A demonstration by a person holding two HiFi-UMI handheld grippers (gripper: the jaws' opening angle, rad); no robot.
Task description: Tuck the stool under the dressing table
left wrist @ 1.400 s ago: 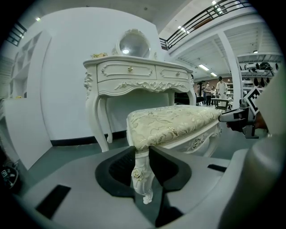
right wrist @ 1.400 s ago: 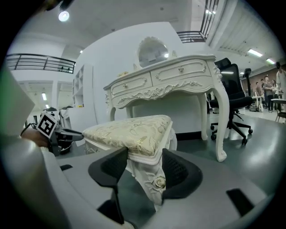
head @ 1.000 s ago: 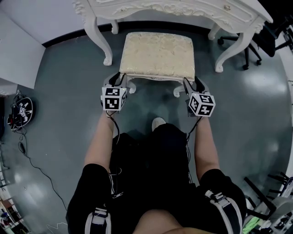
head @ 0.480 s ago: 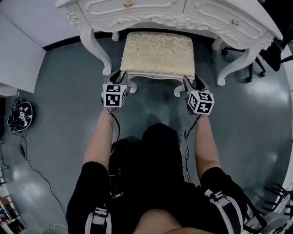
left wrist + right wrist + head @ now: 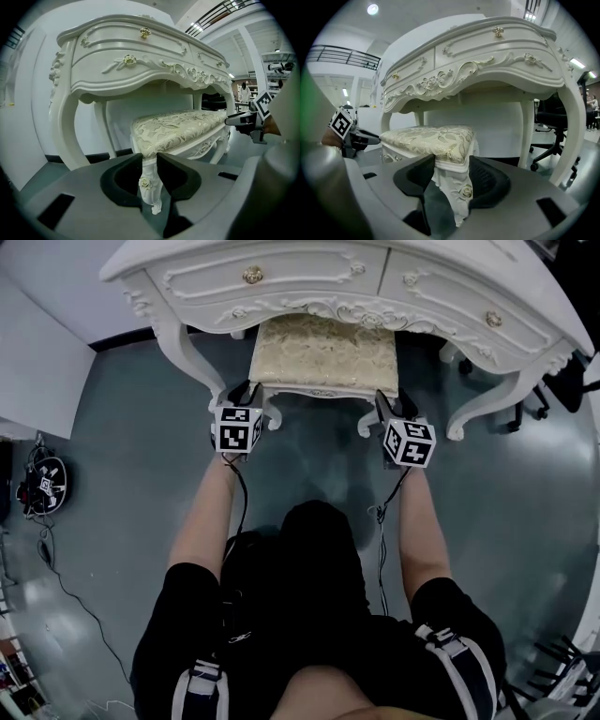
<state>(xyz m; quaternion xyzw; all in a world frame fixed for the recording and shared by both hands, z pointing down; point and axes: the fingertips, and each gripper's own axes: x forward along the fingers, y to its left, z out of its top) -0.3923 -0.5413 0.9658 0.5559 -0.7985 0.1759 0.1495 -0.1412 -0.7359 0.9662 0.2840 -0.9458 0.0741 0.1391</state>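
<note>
Head view: our left gripper (image 5: 247, 394) and right gripper (image 5: 392, 406) each pinch a leg of the stool (image 5: 323, 354), half under the dressing table (image 5: 281, 279); we judge uneven pushing could knock the table's legs.

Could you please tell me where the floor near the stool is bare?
Bare: the grey floor left of the white carved dressing table, and that between the cream cushioned stool and the person's legs. Crowded: beneath the table.
</note>
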